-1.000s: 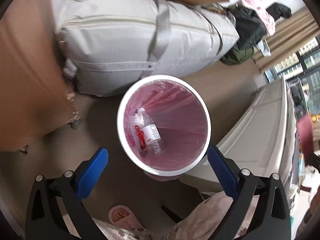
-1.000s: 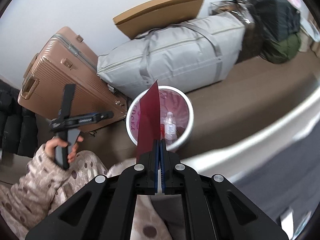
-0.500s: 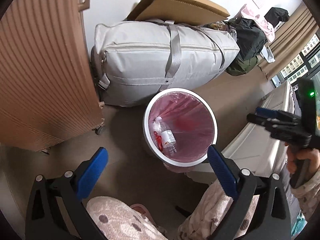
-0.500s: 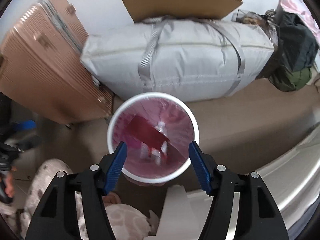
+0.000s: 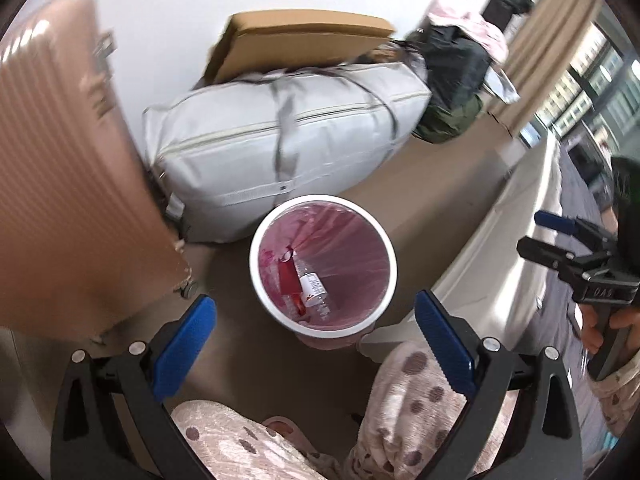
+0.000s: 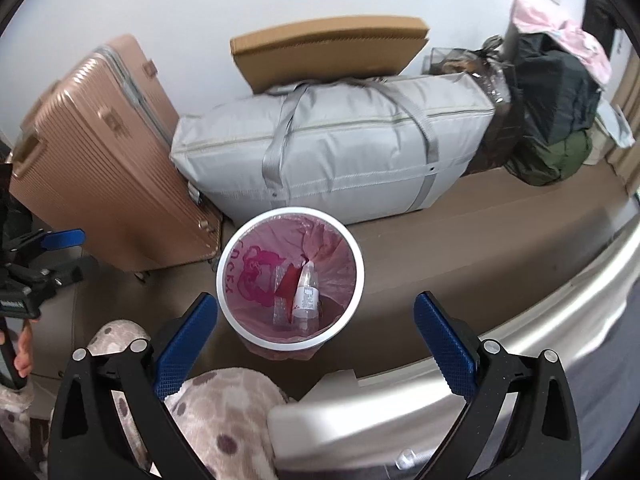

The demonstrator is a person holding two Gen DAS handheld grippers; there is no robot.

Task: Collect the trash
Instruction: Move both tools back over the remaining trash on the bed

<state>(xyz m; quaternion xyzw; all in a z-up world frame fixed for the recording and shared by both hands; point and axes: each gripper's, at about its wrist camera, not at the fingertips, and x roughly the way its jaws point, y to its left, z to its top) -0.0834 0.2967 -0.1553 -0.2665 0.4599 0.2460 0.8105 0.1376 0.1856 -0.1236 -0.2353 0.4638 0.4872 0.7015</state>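
Right gripper (image 6: 316, 332) jaws have just been opening, now wide apart, nothing between them; red wrapper (image 6: 287, 280) lies down in the trash bin (image 6: 224, 280), beyond the fingertips. Left gripper (image 5: 316, 332) jaws also wide apart, empty. Bin is white-rimmed with a pink liner and holds the wrapper beside a clear plastic bottle (image 6: 306, 294). Rose-gold suitcase (image 6: 100, 152) far left, grey bag (image 6: 340, 148) behind bin.

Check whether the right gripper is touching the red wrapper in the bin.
Apart. The right wrist view shows the right gripper with jaws wide open and empty above the bin, while the red wrapper lies inside beside the bottle.
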